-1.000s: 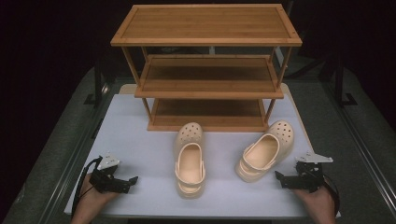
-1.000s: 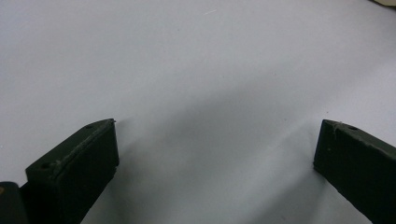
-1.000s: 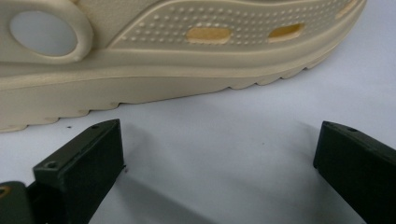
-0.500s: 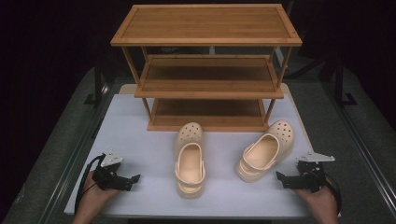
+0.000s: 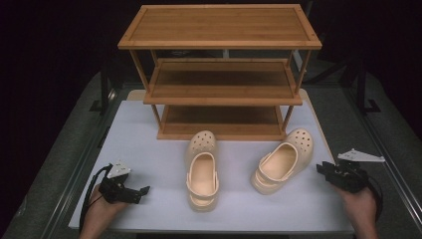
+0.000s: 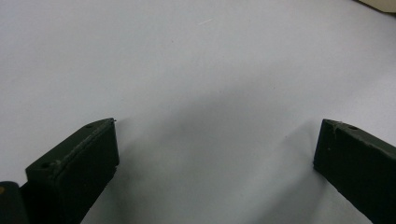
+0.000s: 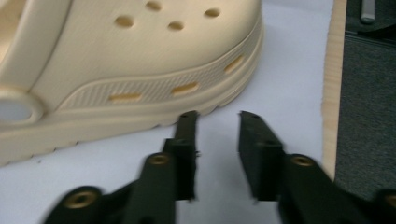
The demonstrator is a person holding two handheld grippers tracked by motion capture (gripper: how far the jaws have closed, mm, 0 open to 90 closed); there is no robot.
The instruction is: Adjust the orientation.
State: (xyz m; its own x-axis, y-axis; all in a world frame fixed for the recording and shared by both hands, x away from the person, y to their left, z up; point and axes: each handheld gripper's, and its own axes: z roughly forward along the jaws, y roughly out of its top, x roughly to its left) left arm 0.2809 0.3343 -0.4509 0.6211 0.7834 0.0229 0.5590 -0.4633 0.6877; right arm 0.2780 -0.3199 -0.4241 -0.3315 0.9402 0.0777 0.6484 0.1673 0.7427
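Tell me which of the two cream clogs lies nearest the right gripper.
The angled clog on the right, toe pointing toward the rack's right leg; the right gripper sits just beside its heel. The straight clog lies mid-table, farther away.

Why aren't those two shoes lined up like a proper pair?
The right clog sits askew, toe angled away toward the table's far right, while the left clog points straight at the wooden rack. Both stand upright on the white mat, undamaged; nothing else stands out.

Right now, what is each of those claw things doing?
Left gripper: jaws wide open, holding nothing.
Right gripper: jaws have just been closing, a narrow gap left, nothing between them.
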